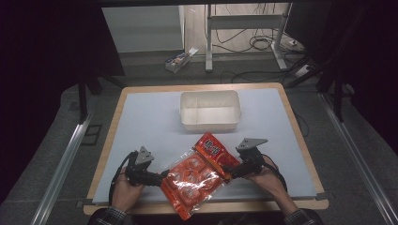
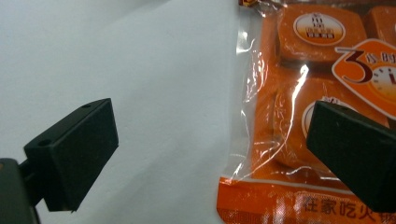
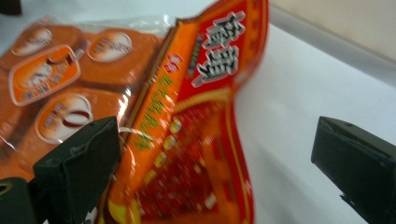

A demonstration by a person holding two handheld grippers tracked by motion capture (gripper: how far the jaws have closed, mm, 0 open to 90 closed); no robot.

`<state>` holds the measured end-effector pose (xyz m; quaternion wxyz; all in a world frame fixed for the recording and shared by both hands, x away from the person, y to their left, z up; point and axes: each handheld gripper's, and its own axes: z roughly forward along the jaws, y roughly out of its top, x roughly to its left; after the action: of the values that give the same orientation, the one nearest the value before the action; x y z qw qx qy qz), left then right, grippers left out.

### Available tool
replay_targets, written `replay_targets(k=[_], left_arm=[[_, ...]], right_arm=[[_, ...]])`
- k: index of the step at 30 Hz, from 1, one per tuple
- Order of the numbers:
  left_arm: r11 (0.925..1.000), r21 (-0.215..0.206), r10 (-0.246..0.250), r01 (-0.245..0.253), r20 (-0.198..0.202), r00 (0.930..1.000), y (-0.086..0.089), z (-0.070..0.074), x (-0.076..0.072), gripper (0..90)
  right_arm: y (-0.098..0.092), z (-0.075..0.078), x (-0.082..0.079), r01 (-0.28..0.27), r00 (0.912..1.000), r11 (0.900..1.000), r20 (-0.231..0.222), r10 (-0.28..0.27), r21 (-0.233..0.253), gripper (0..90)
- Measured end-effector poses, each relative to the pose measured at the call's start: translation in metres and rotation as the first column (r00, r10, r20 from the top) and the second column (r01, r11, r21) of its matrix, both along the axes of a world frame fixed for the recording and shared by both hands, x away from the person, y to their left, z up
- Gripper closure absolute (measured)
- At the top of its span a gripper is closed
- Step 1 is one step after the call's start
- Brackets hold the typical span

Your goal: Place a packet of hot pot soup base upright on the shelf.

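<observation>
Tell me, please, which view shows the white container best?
The high view: the white container sits whole and apparently empty on the table, beyond the orange packet. The left and right gripper views look at the packet and table instead.

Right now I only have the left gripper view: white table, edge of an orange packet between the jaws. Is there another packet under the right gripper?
Observer: Yes. A red packet lies partly over the orange packet, and the right gripper straddles its edge, jaws apart.
Operator: Any container on the table?
Observer: A white bin sits beyond both packets, near the table's middle.
Operator: Anything in it?
Observer: From the high view it looks empty.
Operator: Left gripper closed yet?
Observer: No, the left gripper is open at the orange packet's edge.
</observation>
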<state>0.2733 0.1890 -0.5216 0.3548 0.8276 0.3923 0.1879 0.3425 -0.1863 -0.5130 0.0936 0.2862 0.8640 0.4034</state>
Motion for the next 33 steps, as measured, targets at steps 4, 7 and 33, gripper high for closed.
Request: replay_targets(k=[4, 7, 33], left_arm=[[0.9999, 0.010, -0.005, 0.005, 0.003, 1.0000, -0.002, -0.001, 0.000, 1.9], [0.9998, 0.018, -0.007, 0.007, 0.000, 1.0000, -0.003, -0.002, 0.000, 2.0], [0.9973, 0.071, -0.022, 0.022, 0.010, 0.9997, -0.007, -0.004, 0.001, 2.0]], right_arm=[[0.008, -0.003, 0.003, -0.003, 0.9999, 1.000, -0.011, 0.003, -0.018, 2.8], [0.011, -0.007, 0.008, -0.001, 0.9993, 1.000, -0.038, 0.000, -0.025, 7.1], [0.047, -0.013, 0.025, -0.122, 0.9670, 0.991, -0.218, 0.132, 0.060, 88.8]])
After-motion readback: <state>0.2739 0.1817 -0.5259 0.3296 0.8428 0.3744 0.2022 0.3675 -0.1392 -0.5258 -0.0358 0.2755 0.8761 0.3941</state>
